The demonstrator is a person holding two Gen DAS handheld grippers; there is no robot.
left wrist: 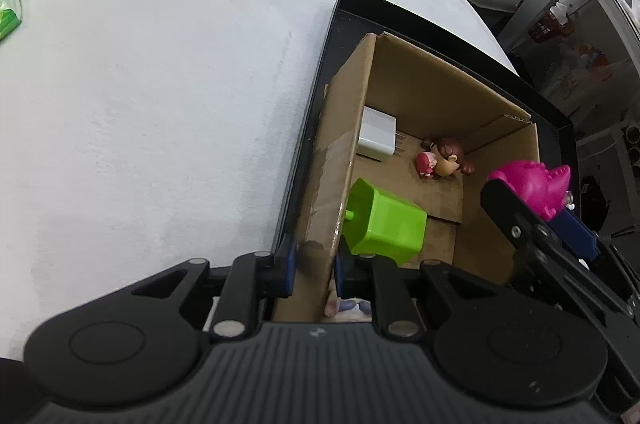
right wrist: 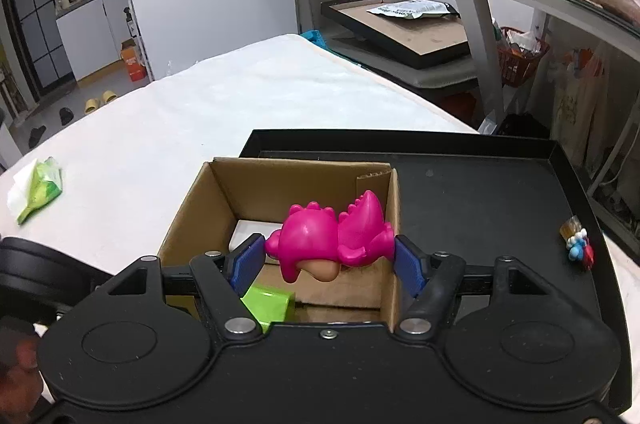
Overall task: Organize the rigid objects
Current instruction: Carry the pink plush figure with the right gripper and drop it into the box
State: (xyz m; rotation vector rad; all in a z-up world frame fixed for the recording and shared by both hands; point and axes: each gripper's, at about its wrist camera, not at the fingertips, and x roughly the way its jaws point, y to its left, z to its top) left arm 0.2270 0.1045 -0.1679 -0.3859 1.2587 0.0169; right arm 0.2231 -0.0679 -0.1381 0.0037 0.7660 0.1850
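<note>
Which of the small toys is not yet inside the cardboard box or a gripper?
The small blue, white and red toy: it lies alone on the black tray, right of the cardboard box. The pink dinosaur is in the right gripper.

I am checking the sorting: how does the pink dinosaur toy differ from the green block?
The pink dinosaur toy is held in the air by the right claw; the green block lies on the floor of the cardboard box. The dinosaur is rounded and spiky; the block is boxy with flat faces. Both look like rigid, glossy plastic.
</note>
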